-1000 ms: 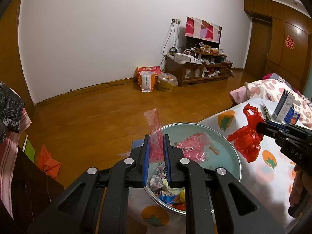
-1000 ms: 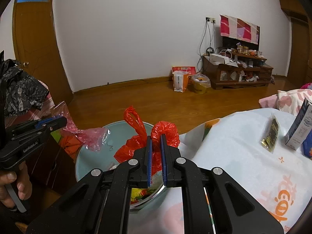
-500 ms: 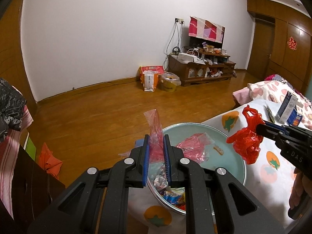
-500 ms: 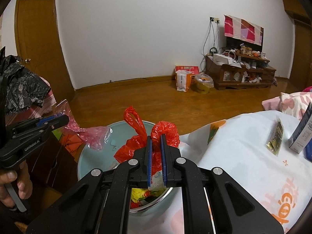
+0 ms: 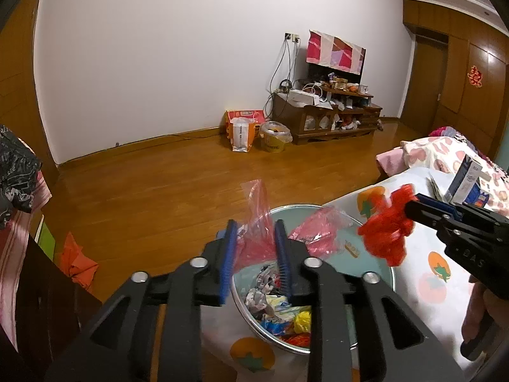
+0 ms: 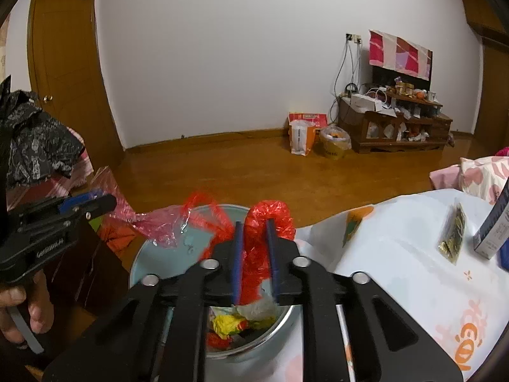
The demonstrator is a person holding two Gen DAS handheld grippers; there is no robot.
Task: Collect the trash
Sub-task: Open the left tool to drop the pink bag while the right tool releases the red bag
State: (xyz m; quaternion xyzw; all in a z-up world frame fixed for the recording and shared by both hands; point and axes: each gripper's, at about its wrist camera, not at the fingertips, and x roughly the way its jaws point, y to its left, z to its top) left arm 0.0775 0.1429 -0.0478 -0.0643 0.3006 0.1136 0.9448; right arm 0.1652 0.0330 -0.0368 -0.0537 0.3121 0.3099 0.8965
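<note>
Trash (image 5: 280,308) already fills the bowl (image 5: 378,270) on the table, while the left gripper (image 5: 254,254), jaws wide, straddles a pink bag (image 5: 254,219) and the right gripper (image 6: 254,254), jaws parted, straddles a red bag (image 6: 267,222), neither yet binned.

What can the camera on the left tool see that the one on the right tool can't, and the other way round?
Only the left view shows the orange cloth on the floor and the red decoration on the wooden wall.

Only the right view shows the door with its blue window and the gold packet lying on the white cloth.

Both show the metal bowl of trash, the pink bag between the left tool's fingers, the red bag between the right tool's fingers, and the TV stand.
</note>
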